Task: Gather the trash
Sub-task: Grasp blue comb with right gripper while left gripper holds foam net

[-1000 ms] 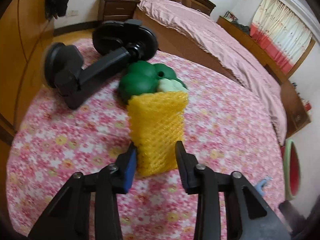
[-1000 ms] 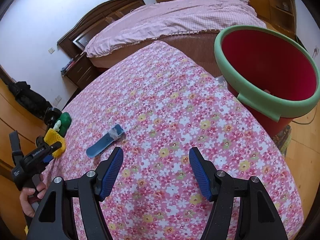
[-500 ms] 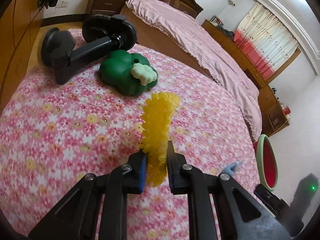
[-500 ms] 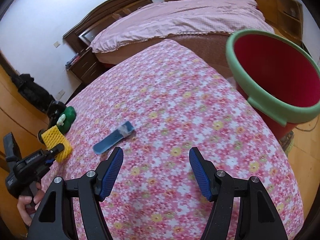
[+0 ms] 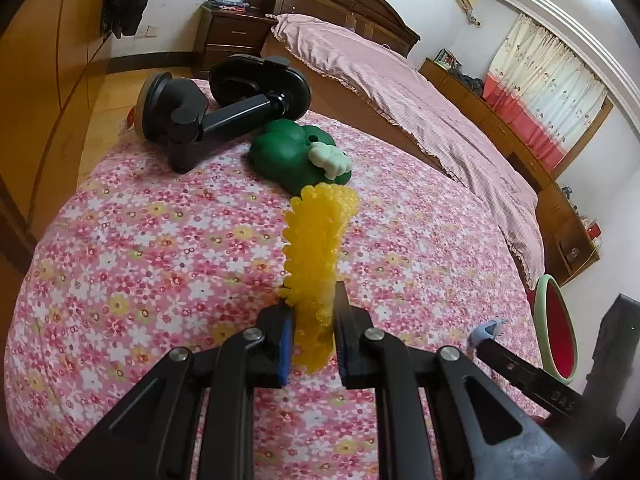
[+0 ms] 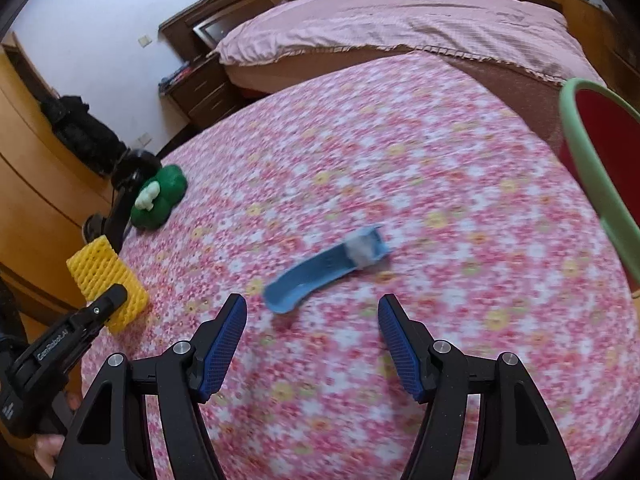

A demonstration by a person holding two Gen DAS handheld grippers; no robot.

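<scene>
A yellow foam net sleeve [image 5: 318, 248] is squeezed flat between the pads of my left gripper [image 5: 314, 320], which is shut on it just above the flowered table cover [image 5: 120, 280]. The right wrist view shows the same yellow sleeve [image 6: 102, 276] in the left gripper [image 6: 110, 302] at the far left. My right gripper [image 6: 312, 332] stands open over the cover with nothing between its fingers. A blue plastic wrapper [image 6: 328, 268] lies just beyond it. The red bin with a green rim [image 6: 600, 168] stands at the right edge; its rim [image 5: 560, 328] also shows past the table's right side.
A green toy with a white piece [image 5: 300, 152] and a black suction-cup phone holder [image 5: 224, 104] lie at the table's far left. A bed with a pink cover [image 5: 400, 92] stands behind the table. Wooden cabinets [image 5: 40, 100] line the left side.
My left gripper has shut on the yellow sleeve, flattened it and drawn it back from the green toy. My right gripper has swung left toward the blue wrapper, still open.
</scene>
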